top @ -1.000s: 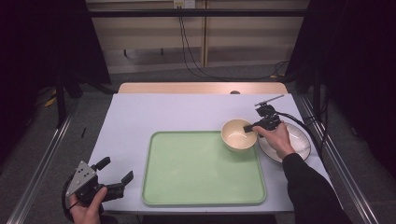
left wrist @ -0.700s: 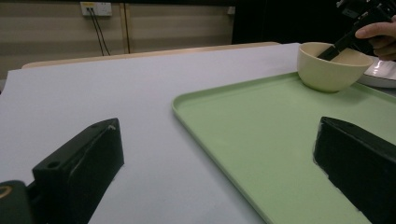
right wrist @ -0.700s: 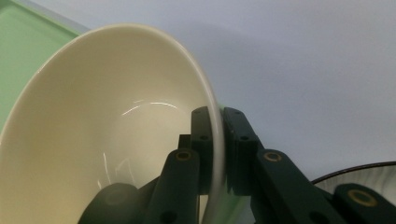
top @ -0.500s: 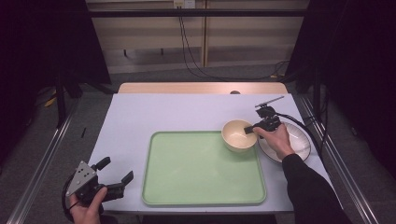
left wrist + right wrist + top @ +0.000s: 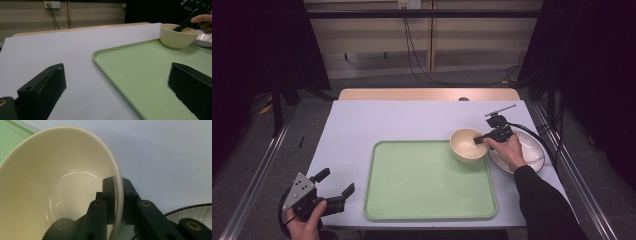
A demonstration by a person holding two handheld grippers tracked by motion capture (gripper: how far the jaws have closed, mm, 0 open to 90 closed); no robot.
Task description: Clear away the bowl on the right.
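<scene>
A cream bowl (image 5: 467,145) rests at the far right corner of the green tray (image 5: 427,182). My right gripper (image 5: 480,139) is shut on the bowl's right rim. In the right gripper view one jaw lies inside the bowl (image 5: 57,185) and the other outside, clamping its wall at the right gripper (image 5: 117,195). My left gripper (image 5: 334,185) stands open and empty over the table's near left corner, left of the tray. In the left gripper view the left gripper (image 5: 117,87) faces the tray (image 5: 150,75), with the bowl (image 5: 178,36) far off.
A white plate with a dark rim (image 5: 532,155) lies right of the bowl, under my right hand. The pale table (image 5: 402,120) ends at a wooden strip at the back. Metal rails run along both sides of the table.
</scene>
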